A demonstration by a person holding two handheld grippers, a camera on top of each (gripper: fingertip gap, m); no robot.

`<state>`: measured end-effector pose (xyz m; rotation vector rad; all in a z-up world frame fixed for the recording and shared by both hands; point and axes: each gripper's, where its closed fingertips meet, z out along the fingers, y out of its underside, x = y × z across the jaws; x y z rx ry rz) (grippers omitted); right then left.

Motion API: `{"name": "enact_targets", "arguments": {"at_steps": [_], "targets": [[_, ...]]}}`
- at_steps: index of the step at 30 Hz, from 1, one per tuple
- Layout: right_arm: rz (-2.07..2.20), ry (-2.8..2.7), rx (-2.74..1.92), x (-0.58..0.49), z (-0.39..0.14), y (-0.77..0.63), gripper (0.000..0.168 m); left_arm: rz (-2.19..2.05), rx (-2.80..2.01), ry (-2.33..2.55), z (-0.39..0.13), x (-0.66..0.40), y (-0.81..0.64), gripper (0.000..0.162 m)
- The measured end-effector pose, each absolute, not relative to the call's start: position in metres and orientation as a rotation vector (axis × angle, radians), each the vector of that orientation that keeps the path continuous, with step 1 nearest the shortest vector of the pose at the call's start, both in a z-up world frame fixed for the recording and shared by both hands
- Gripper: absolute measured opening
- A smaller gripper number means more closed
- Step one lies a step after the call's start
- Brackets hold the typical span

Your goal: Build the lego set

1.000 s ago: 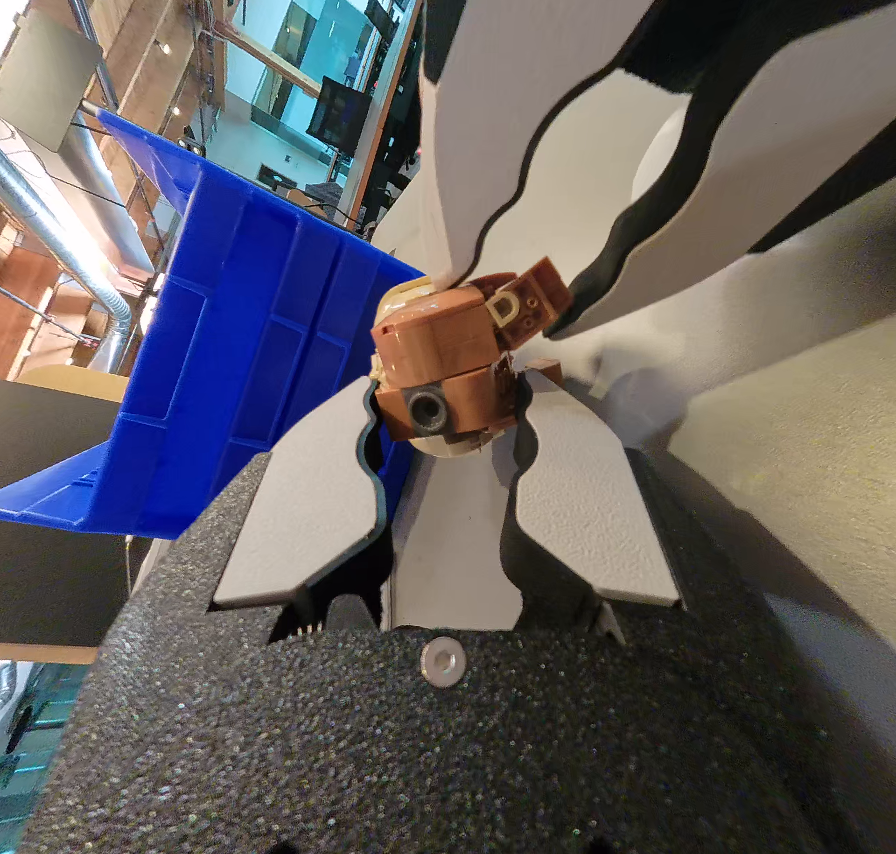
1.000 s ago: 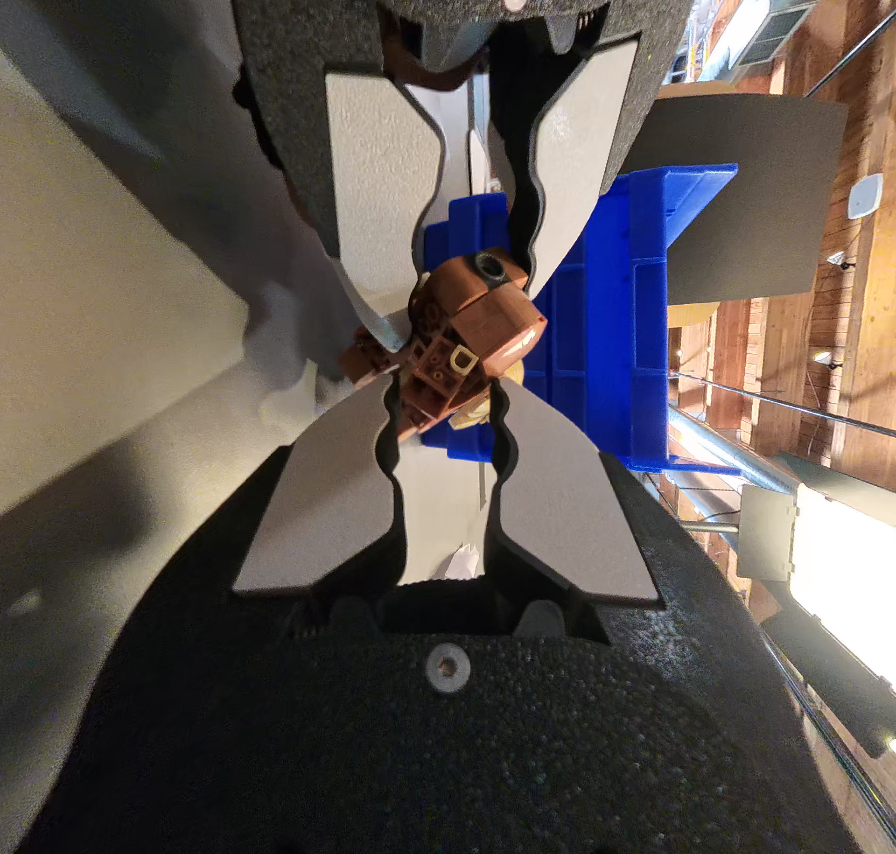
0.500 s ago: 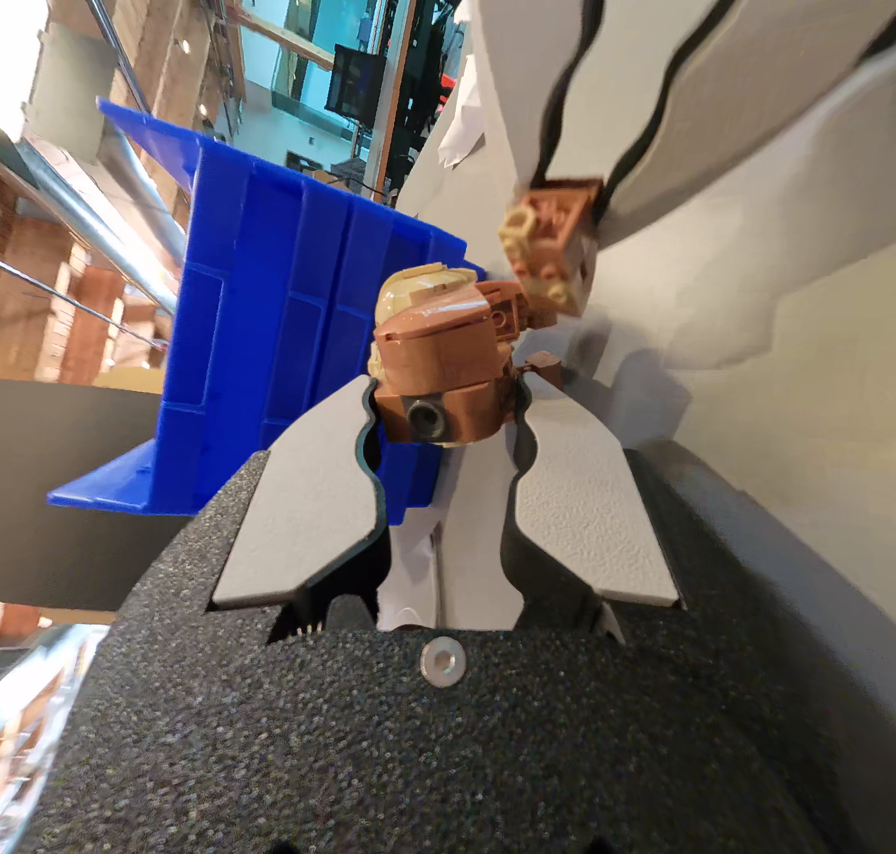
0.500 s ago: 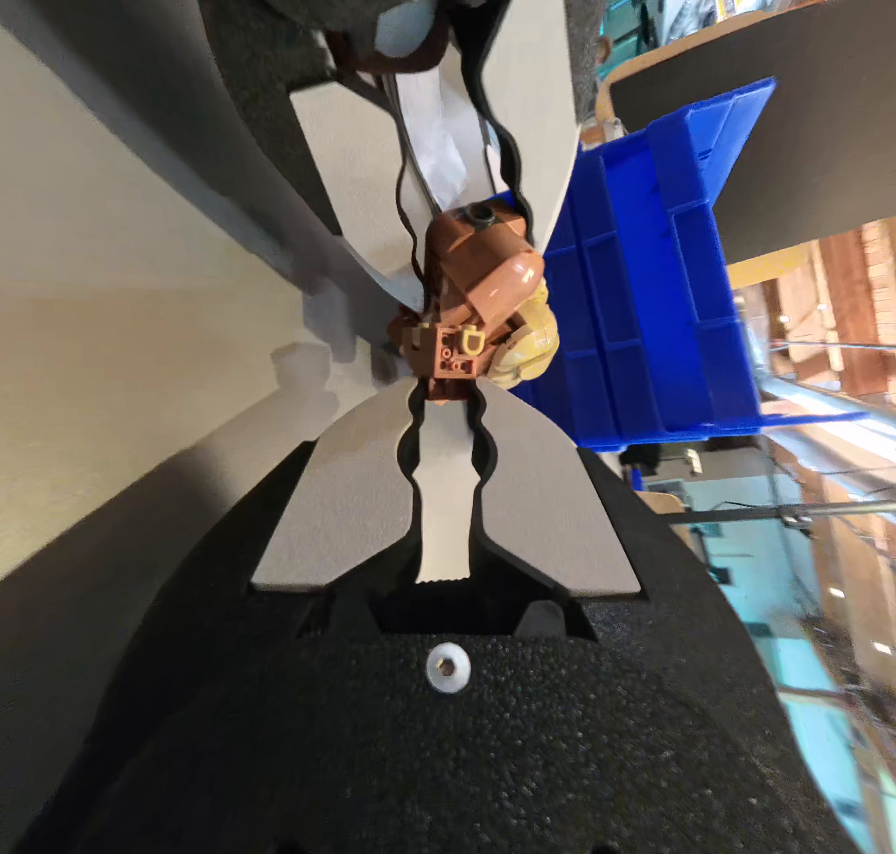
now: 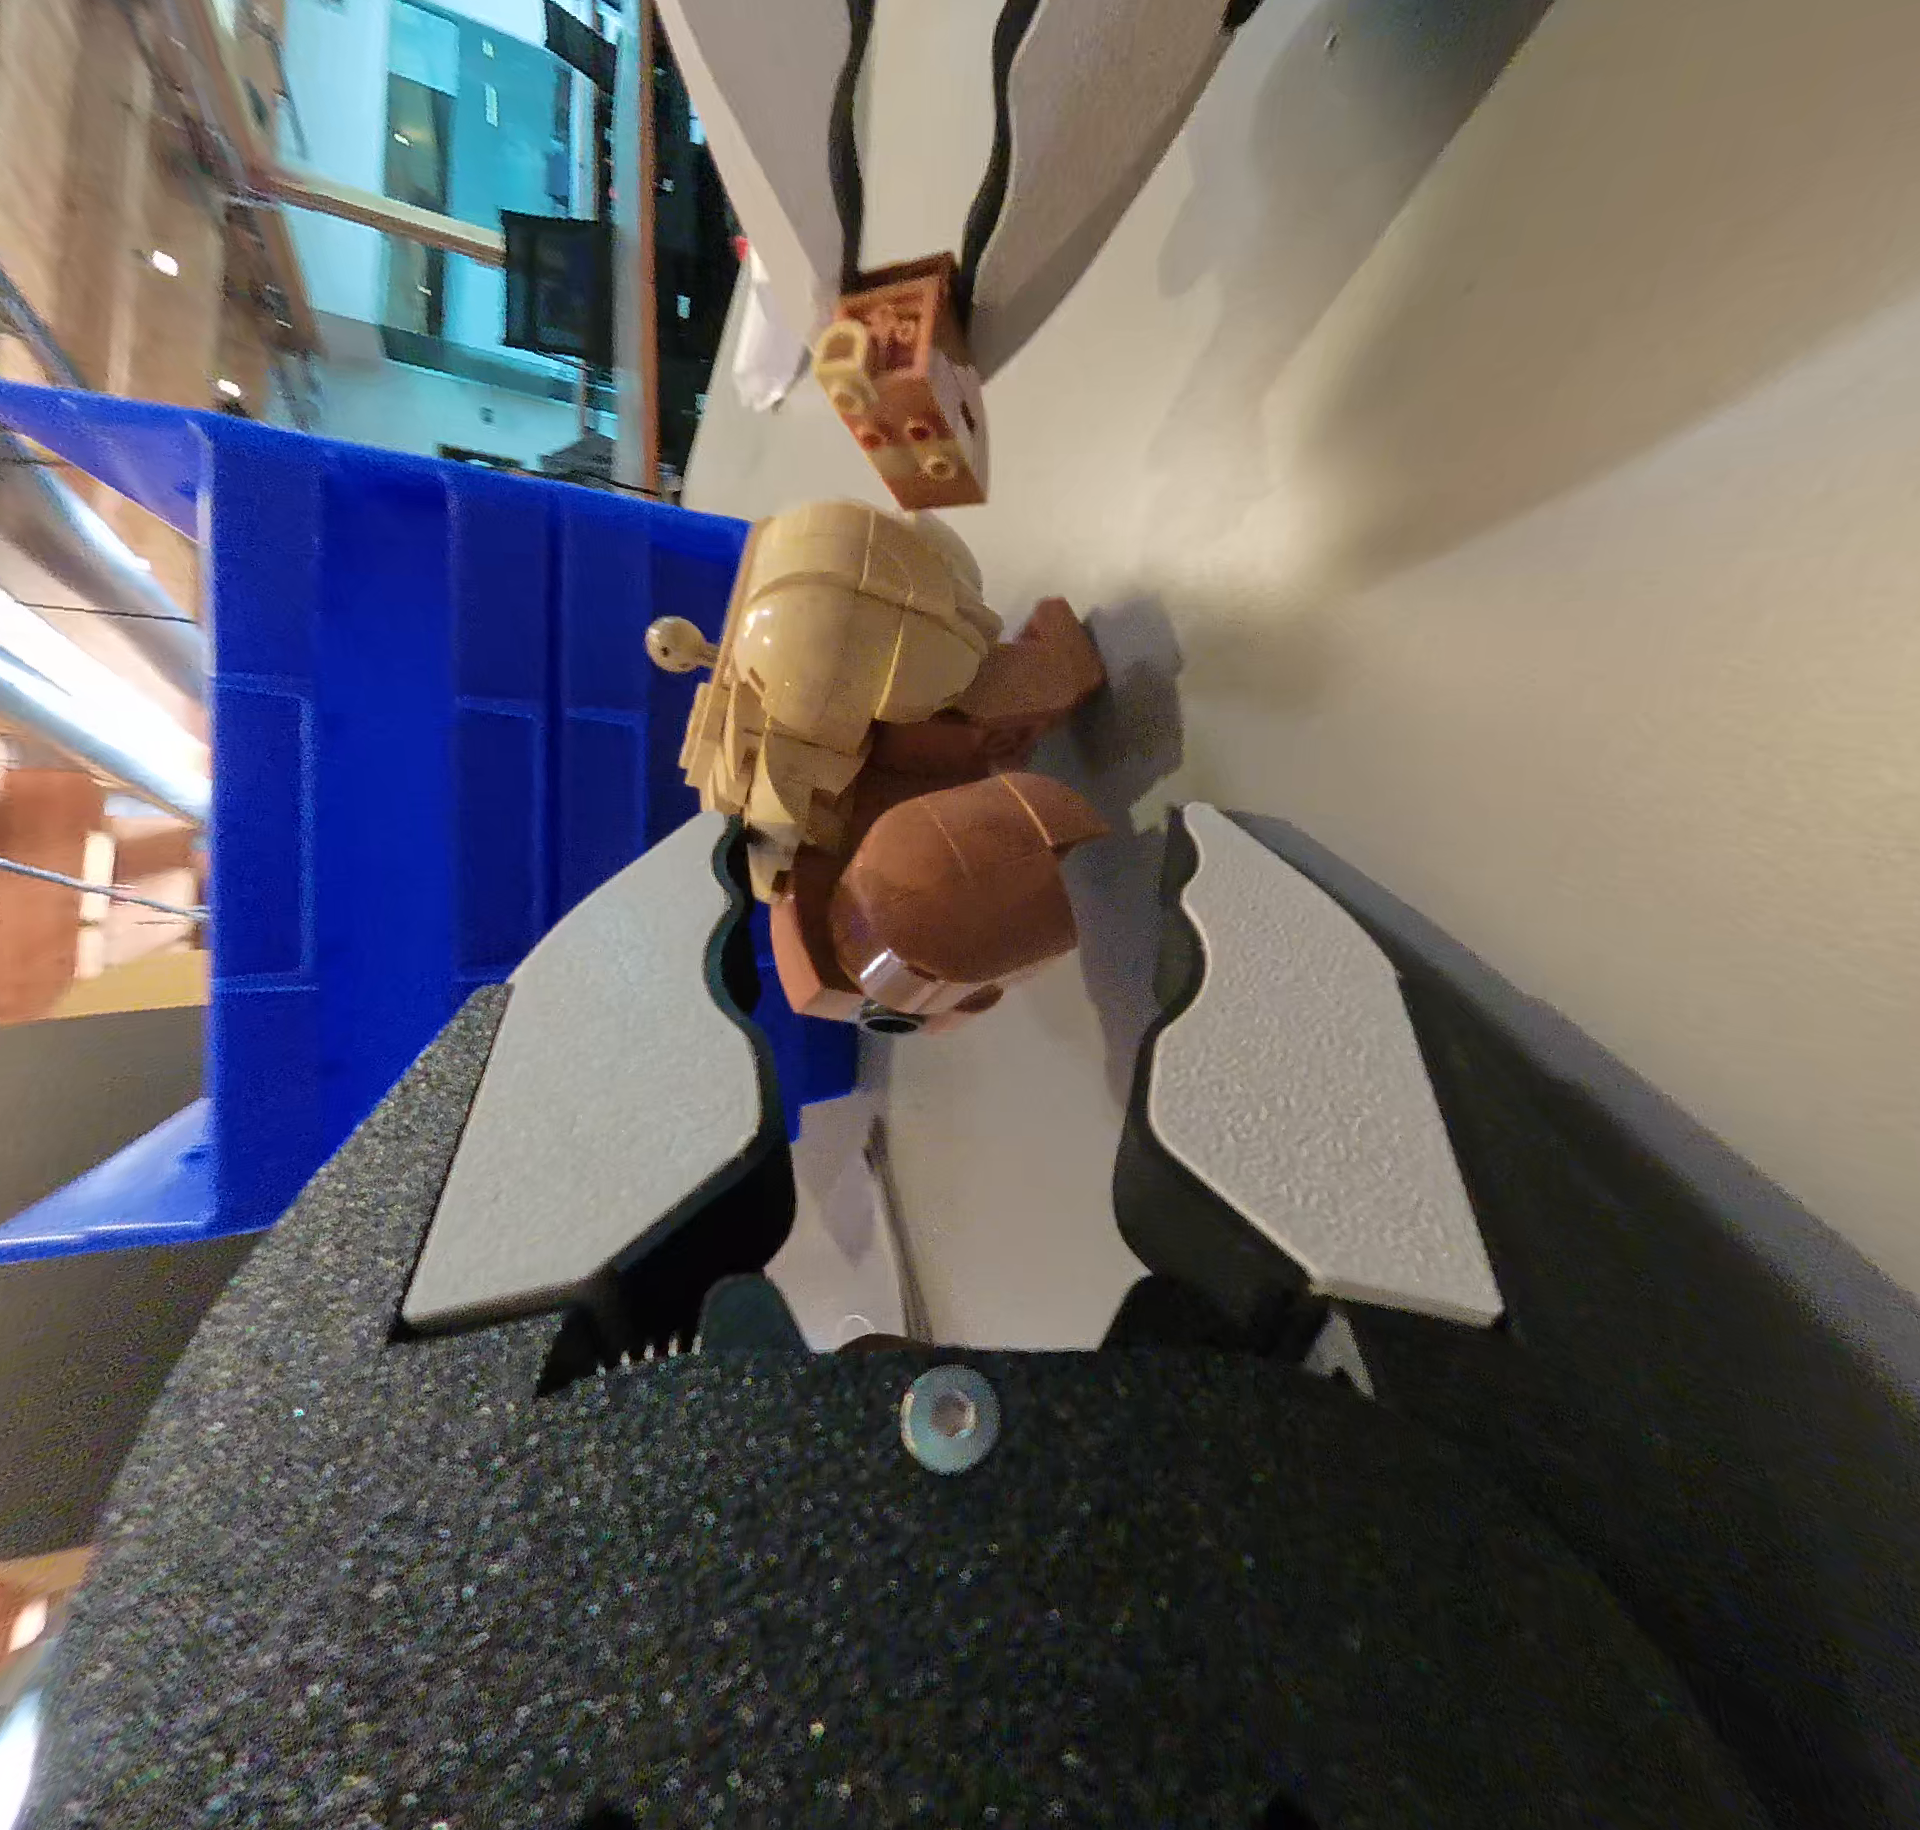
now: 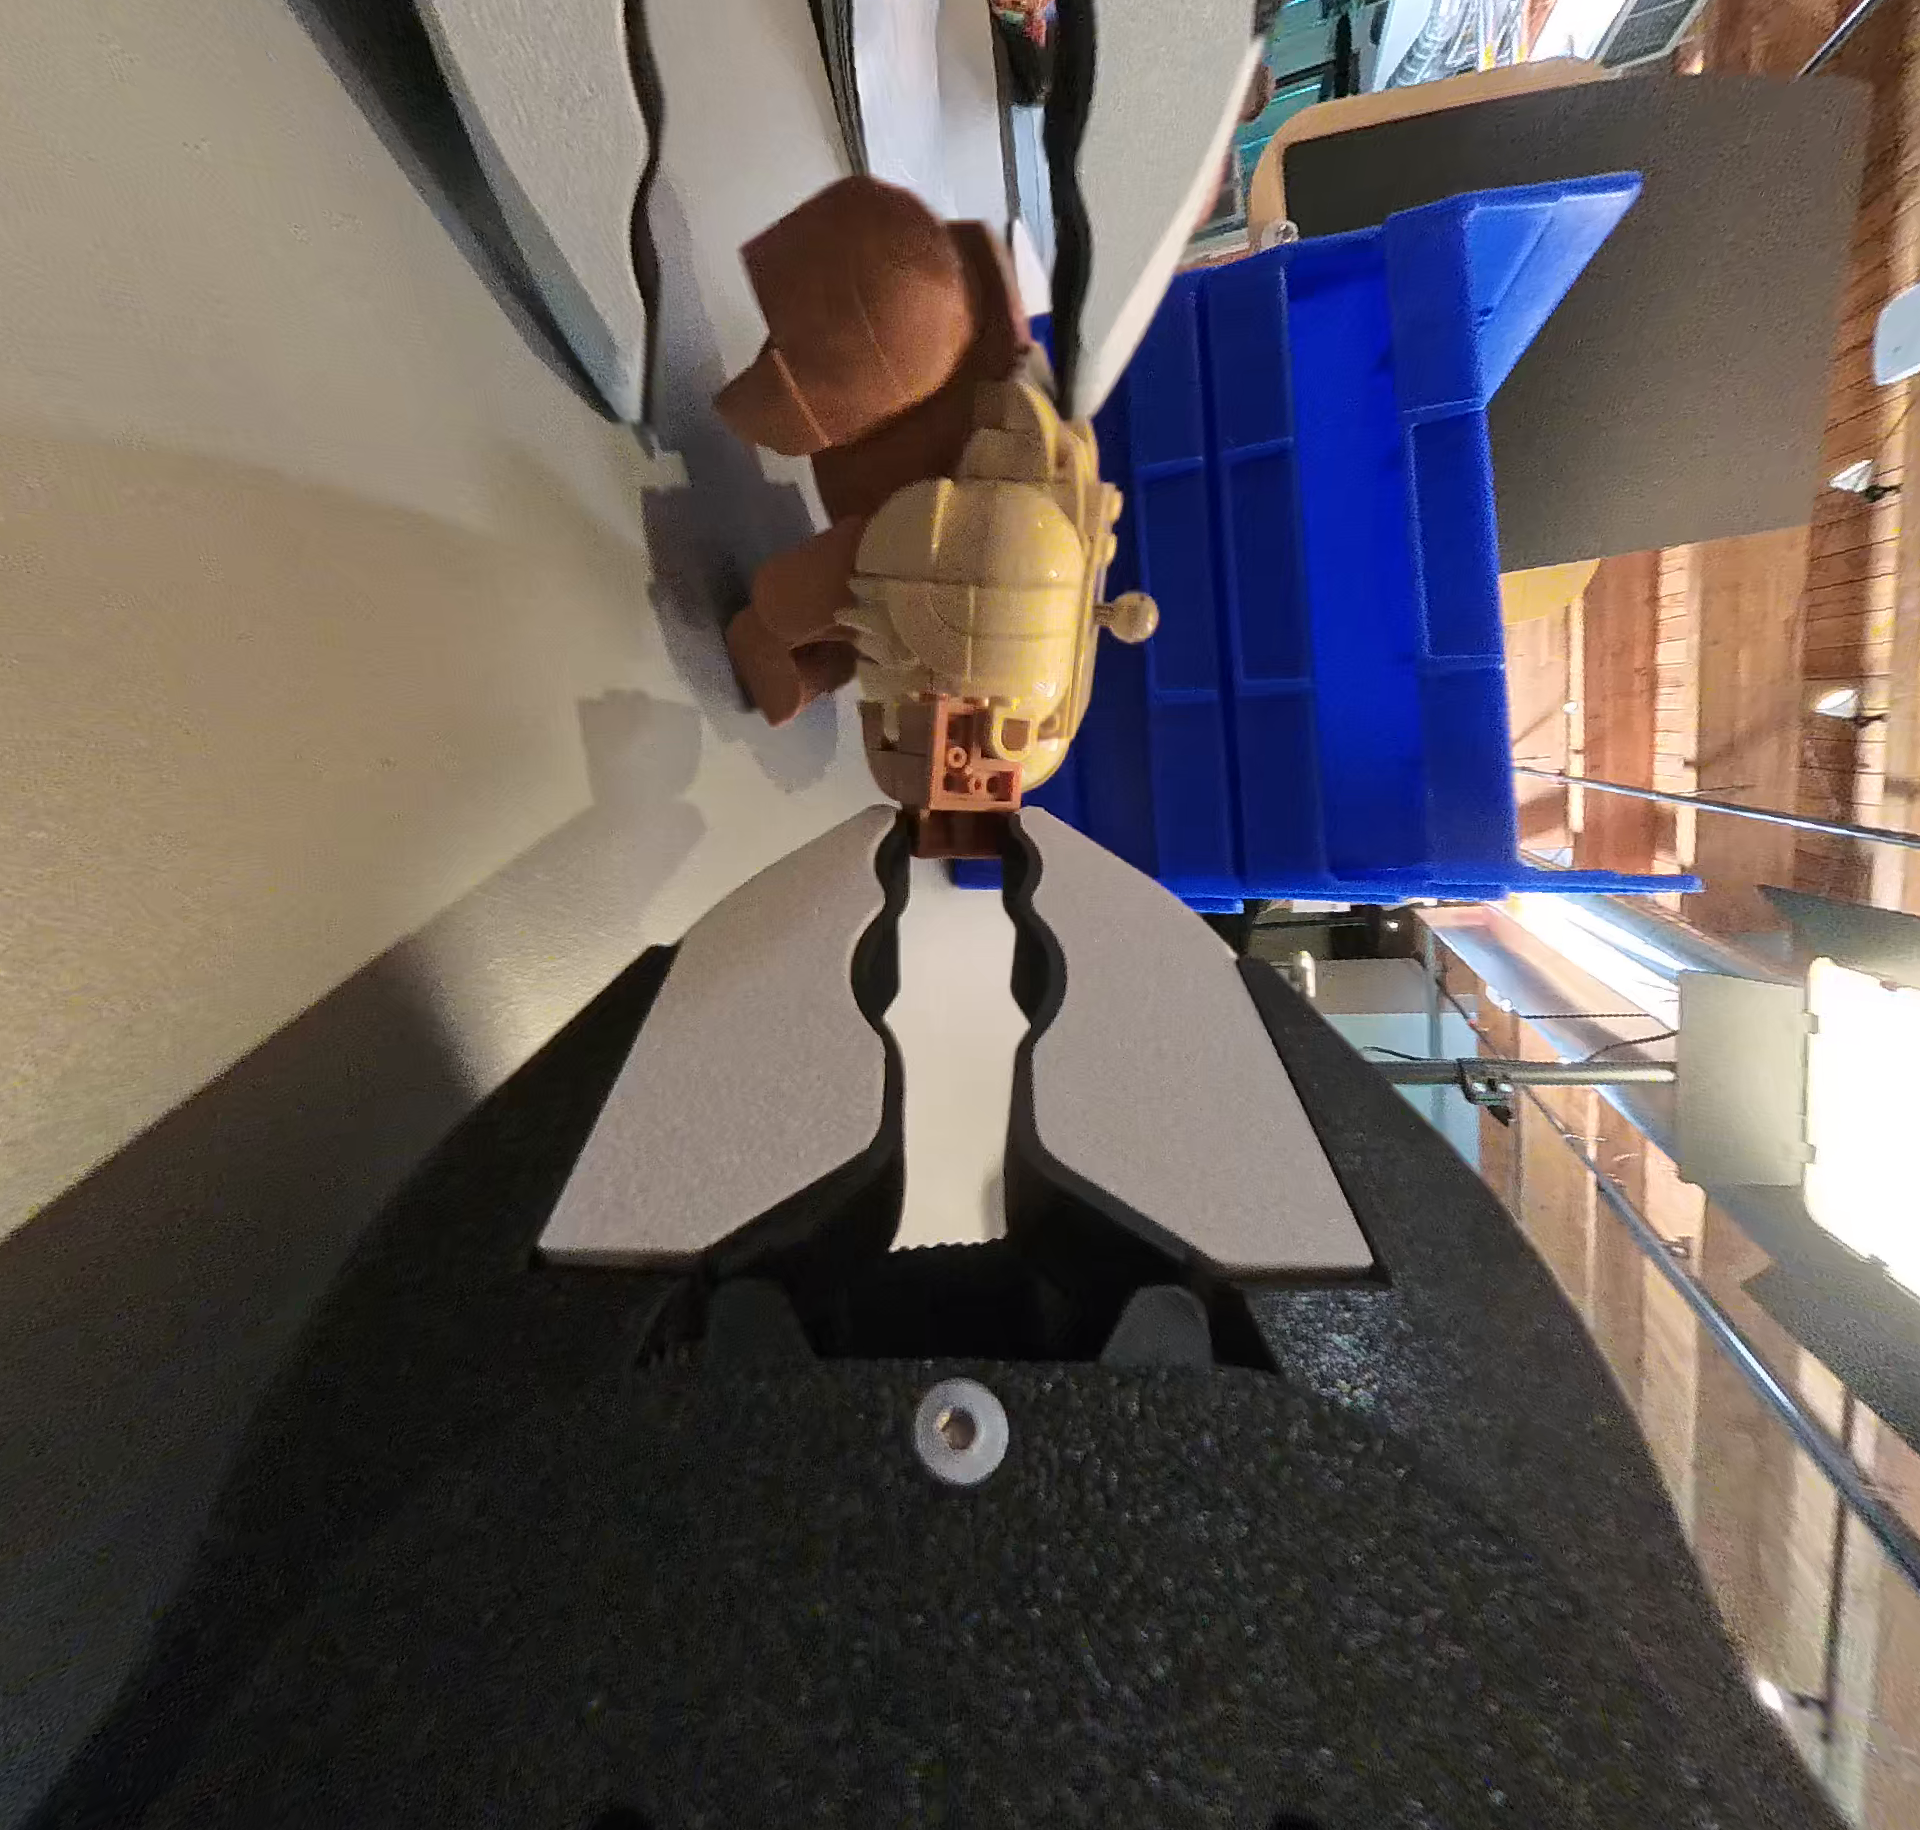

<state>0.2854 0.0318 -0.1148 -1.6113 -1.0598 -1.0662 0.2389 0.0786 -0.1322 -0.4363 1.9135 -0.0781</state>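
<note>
A brown and tan lego model (image 5: 873,700) lies against the white table (image 5: 1558,741), its brown foot touching the surface. My left gripper (image 5: 951,835) is open; its fingers stand wide on either side of the model's rounded brown end, with a gap at the right finger. My right gripper (image 6: 951,824) is shut on a small brown block with tan studs (image 6: 971,778) and holds it just off the model's (image 6: 977,606) tan end. In the left wrist view that block (image 5: 904,398) hangs from the right gripper (image 5: 909,305), a small gap from the model. The left gripper (image 6: 862,419) shows at the top of the right wrist view.
A blue plastic bin (image 5: 416,741) stands on the table right behind the model; it also shows in the right wrist view (image 6: 1299,533). A dark panel (image 6: 1662,326) stands beyond the bin. About 7 centimeters separates my left fingertips from my right.
My left gripper's jaws have opened and let go of the model, which has turned its tan side up and rests on the table. The right gripper keeps the small block, now apart from the model.
</note>
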Motion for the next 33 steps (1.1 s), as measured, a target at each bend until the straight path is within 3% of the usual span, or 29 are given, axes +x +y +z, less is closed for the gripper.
{"name": "enact_targets", "arguments": {"at_steps": [6, 11, 21, 33], "targets": [[-1.089, -1.052, -1.526, 0.278, -0.1, 0.031, 0.016, -0.275, -0.565, 1.936, -0.128, 0.227, 0.077, 0.074], [-1.111, -1.03, -1.34, 0.252, -0.075, 0.033, 0.016, -0.678, -0.731, 1.851, -0.097, 0.216, 0.062, 0.066], [-0.39, -0.828, -1.344, 0.185, -0.054, 0.042, 0.016, -1.029, -0.525, 1.767, -0.063, 0.192, 0.04, 0.039], [-0.128, -0.734, -1.399, 0.181, -0.054, 0.044, 0.017, -1.403, -0.58, 1.741, -0.05, 0.18, 0.028, 0.033]]}}
